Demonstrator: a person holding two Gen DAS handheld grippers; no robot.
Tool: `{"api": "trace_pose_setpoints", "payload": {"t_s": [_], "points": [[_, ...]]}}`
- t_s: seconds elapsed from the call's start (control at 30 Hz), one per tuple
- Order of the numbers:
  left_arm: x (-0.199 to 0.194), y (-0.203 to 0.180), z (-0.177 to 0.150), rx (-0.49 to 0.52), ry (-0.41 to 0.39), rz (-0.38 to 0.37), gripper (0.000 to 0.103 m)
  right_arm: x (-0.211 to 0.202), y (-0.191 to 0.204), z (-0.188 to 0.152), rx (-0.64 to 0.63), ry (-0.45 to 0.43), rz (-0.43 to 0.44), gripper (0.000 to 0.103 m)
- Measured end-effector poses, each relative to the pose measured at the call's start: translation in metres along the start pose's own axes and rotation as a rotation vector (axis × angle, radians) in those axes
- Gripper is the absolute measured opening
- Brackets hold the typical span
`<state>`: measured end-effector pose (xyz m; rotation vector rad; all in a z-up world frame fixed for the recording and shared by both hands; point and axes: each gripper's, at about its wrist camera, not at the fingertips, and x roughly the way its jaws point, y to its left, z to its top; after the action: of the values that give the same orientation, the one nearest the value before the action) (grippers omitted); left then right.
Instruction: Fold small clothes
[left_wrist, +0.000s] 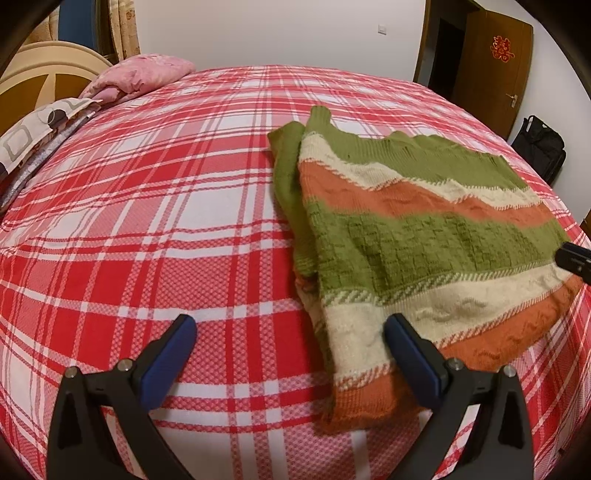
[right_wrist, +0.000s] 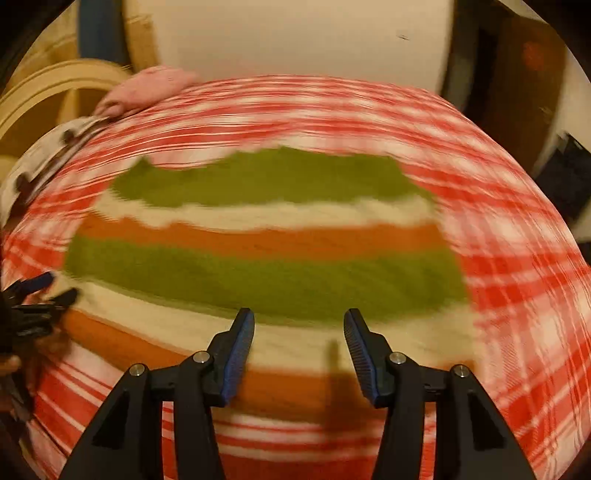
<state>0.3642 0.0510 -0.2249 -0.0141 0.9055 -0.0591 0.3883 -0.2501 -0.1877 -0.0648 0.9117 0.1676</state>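
We have the striped sweater (left_wrist: 417, 236) lying folded on the plaid bedspread (left_wrist: 147, 206), towards the bed's right side and near its front edge. Our left gripper (left_wrist: 290, 354) hangs wide and empty over the sweater's near left corner; our right gripper (right_wrist: 299, 352) stands partly spread, nothing between its jaws. We judge the next fold needs both near corners pinched through all layers. The left view shows a sleeve tucked along the left edge; the right view, blurred, shows the sweater's right edge
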Motion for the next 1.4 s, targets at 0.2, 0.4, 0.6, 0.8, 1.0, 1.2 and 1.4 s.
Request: {"api": "trace_pose_setpoints", "payload": {"t_s": [0.2, 0.4, 0.6, 0.8, 1.0, 1.2, 1.4], "points": [[-0.001, 0.000, -0.001, -0.001, 0.001, -0.002, 0.103, 0.040, 0.060, -0.007, -0.073, 0.041, 0.045, 0.052], [-0.003, 0.000, -0.005, 0.007, 0.008, -0.005, 0.103, 0.025, 0.068, -0.036, -0.151, -0.008, -0.008, 0.052], [-0.009, 0.001, -0.013, 0.007, 0.007, -0.016, 0.103, 0.027, 0.070, -0.032, -0.165, 0.041, -0.009, 0.052], [-0.025, 0.017, -0.020, -0.061, -0.046, -0.077, 0.103, 0.018, 0.073, -0.025, -0.165, 0.080, -0.013, 0.052], [-0.025, 0.019, -0.023, -0.079, -0.032, -0.047, 0.103, 0.006, 0.123, -0.001, -0.223, -0.012, 0.102, 0.052], [-0.024, 0.016, -0.029, -0.035, -0.015, -0.029, 0.103, 0.040, 0.140, -0.017, -0.223, 0.039, 0.120, 0.052], [-0.043, 0.027, -0.038, -0.064, -0.042, -0.045, 0.103, 0.027, 0.136, -0.031, -0.264, 0.037, 0.129, 0.052]]}}
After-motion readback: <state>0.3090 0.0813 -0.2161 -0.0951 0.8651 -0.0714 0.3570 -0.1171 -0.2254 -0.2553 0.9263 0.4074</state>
